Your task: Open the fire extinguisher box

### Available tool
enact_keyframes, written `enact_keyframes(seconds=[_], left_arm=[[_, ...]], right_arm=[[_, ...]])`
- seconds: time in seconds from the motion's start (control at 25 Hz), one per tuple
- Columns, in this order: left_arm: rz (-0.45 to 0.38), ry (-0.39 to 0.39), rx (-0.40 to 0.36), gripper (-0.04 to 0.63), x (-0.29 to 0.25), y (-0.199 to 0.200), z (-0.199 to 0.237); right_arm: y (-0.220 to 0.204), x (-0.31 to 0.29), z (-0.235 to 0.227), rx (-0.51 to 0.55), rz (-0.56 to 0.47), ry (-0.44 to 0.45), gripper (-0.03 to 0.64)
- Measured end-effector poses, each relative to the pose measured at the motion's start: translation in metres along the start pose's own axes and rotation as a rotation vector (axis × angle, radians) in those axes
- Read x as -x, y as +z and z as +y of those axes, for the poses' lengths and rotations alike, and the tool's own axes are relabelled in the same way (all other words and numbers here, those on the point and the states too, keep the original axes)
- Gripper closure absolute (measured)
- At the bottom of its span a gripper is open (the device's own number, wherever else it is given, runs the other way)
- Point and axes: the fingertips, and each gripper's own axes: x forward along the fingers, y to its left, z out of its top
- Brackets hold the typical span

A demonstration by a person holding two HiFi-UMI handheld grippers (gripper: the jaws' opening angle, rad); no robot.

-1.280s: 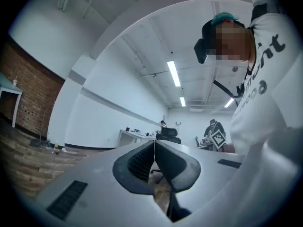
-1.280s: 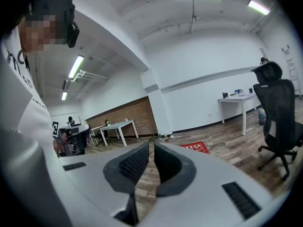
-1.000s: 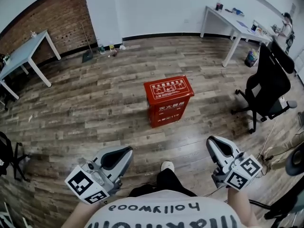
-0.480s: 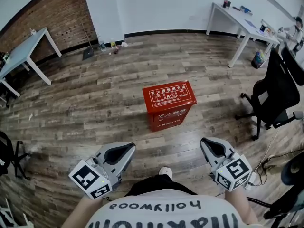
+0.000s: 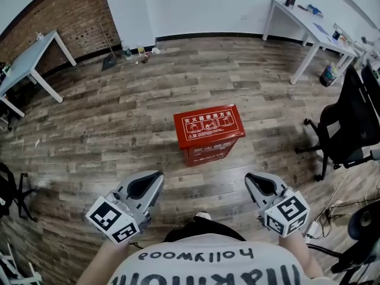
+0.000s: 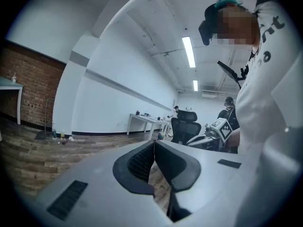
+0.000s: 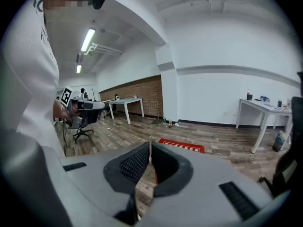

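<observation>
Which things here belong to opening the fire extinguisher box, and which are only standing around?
For the job: red fire extinguisher box, left gripper, right gripper, both shut and empty.
Just standing about: black office chair, white table, grey table, bottles by the wall.

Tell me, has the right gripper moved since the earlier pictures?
Yes. In the head view the right gripper has shifted left, nearer the red box.

White Chinese characters, 灭火器使用方法, run across the lid of the red fire extinguisher box (image 5: pixel 209 126) on the floor, above three small white pictogram panels. The lettering on its near face is too small to read. The person's white shirt (image 5: pixel 202 265), nearest, carries "Hollywood", seen upside down.
</observation>
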Motion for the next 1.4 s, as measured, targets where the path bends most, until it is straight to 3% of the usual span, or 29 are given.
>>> enact_keyframes(seconds=[0.2,1.0,1.2,1.4], left_arm=[[0.056,0.034,-0.020,0.589,-0.020,-0.009,0.008],[0.057,0.130,0.053,0.589,-0.016,-0.016,0.046],[0.035,0.104,0.107,0.589,-0.036,-0.011,0.082],[0.032,0.033,0.068,0.589,-0.061,0.004,0.109]], right_arm=[[-0.003,-0.012,-0.018,-0.006,0.027,0.033,0.598],[-0.005,-0.074,-0.017,-0.049,0.048,0.145,0.598],[-0.003,-0.092,-0.025,-0.066,0.063,0.110,0.598],[-0.011,-0.111,-0.031,-0.159,0.095,0.092,0.598]])
